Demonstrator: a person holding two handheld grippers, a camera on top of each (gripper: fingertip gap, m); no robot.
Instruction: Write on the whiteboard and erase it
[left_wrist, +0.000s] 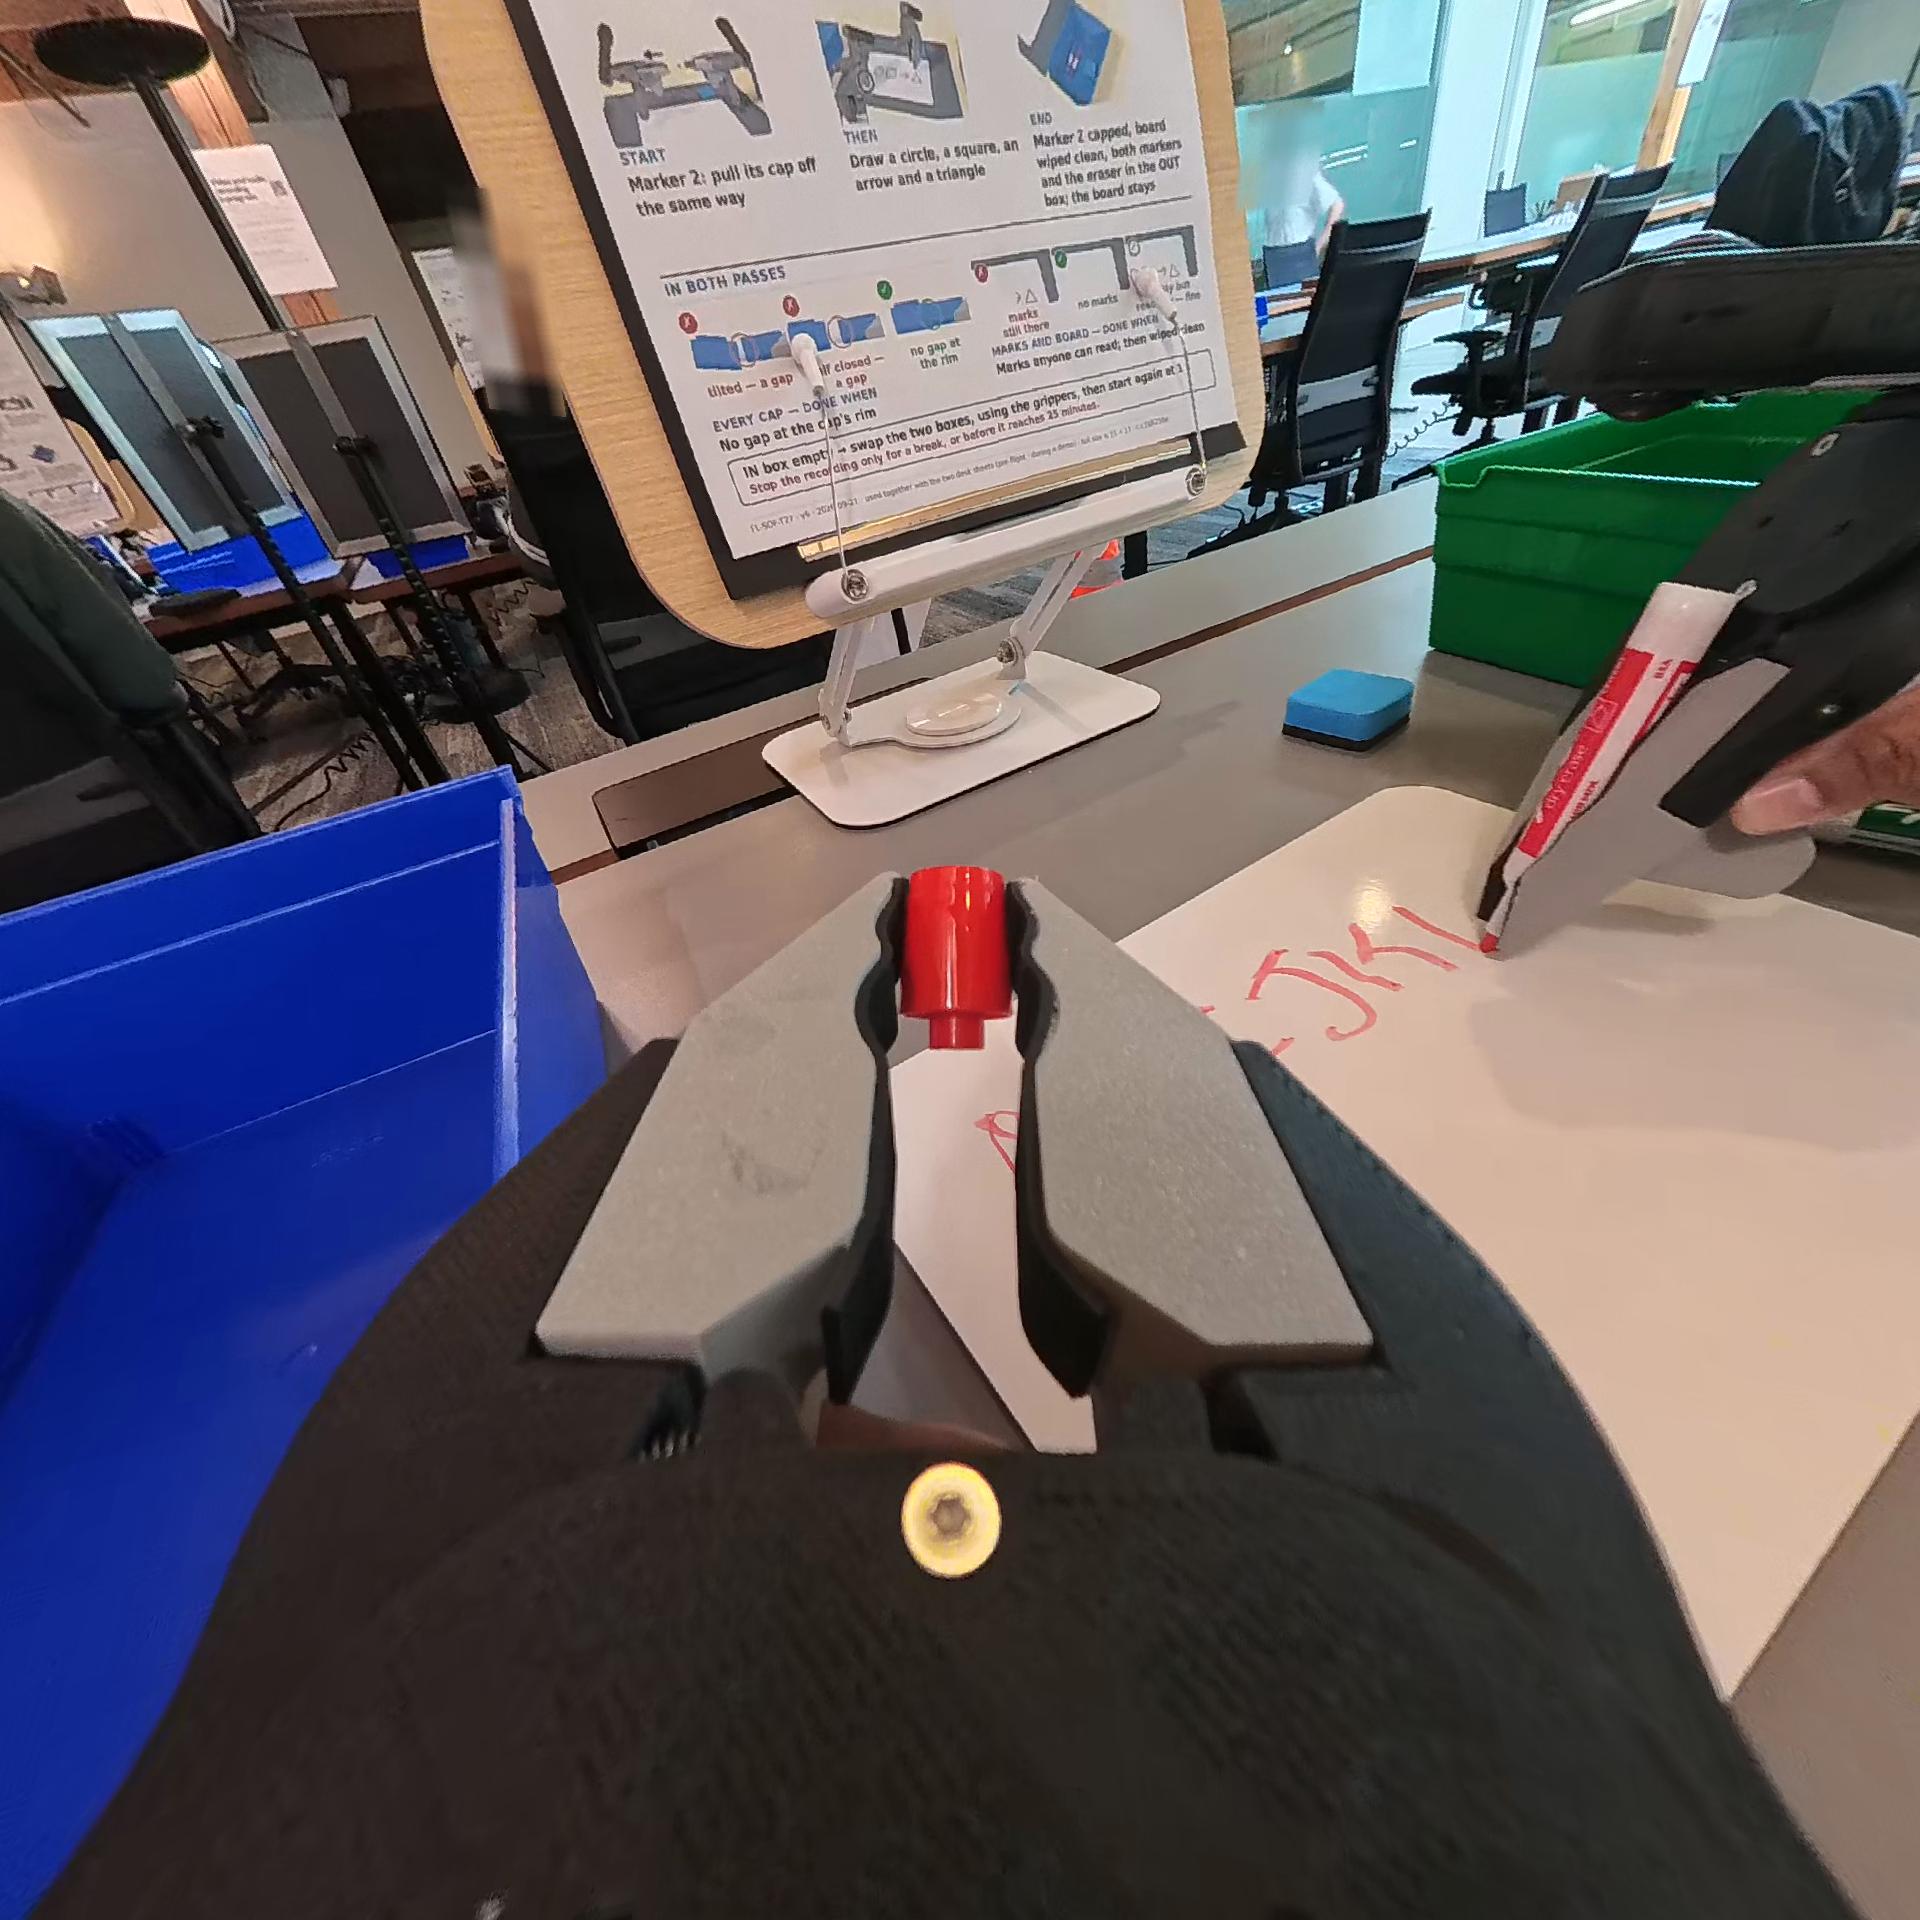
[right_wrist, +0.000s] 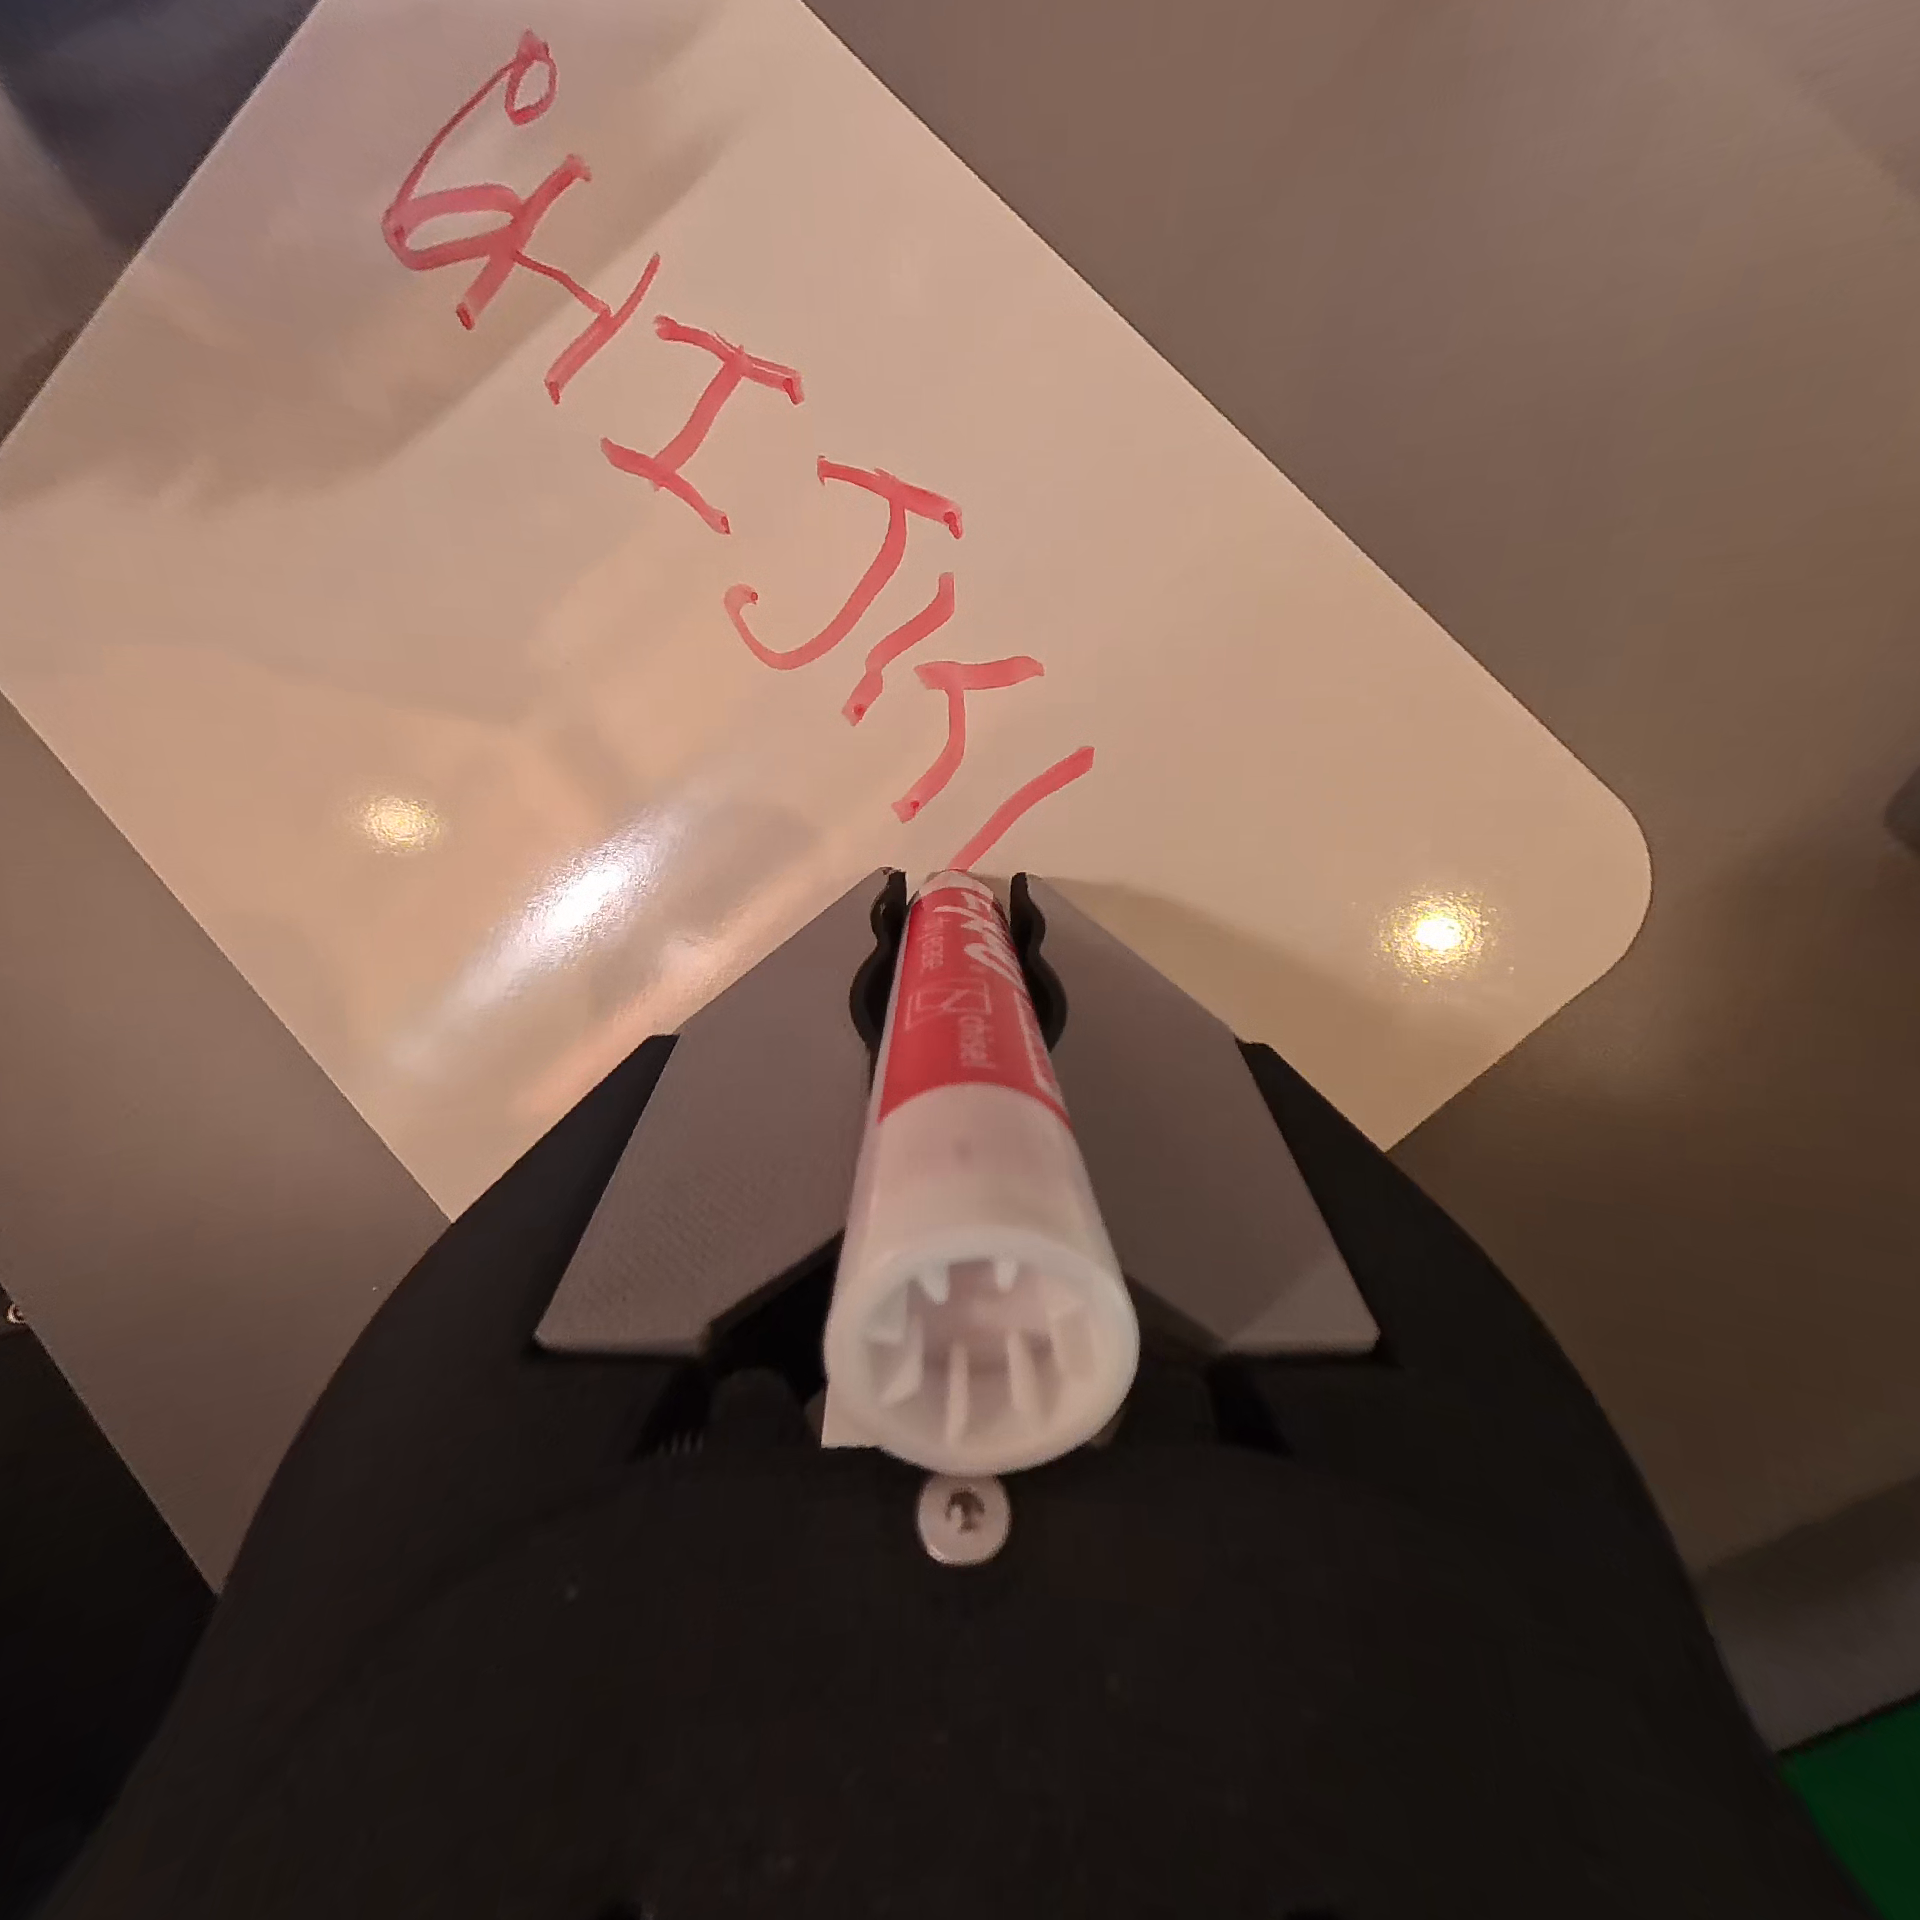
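A white whiteboard (left_wrist: 1558, 1195) lies flat on the grey table and carries a row of red handwritten marks (right_wrist: 790, 499). My left gripper (left_wrist: 956, 935) is shut on the red marker cap (left_wrist: 954, 956) and holds it above the board's left end. My right gripper (right_wrist: 961, 883) is shut on the red and white marker (right_wrist: 966, 1122), whose tip touches the board at the end of the red marks. In the left wrist view the right gripper (left_wrist: 1507, 925) shows at far right with the marker (left_wrist: 1600, 748) tilted, tip down on the board. A blue eraser (left_wrist: 1348, 707) lies beyond the board.
A blue box (left_wrist: 260, 1091) stands at the left of the table. A green box (left_wrist: 1558, 551) stands at the back right. An instruction sheet on a white stand (left_wrist: 935, 727) stands behind the board. A person's fingers (left_wrist: 1829, 779) hold the right gripper. Office chairs and desks lie beyond. Some 25 cm of space lies between my two pairs of fingers.
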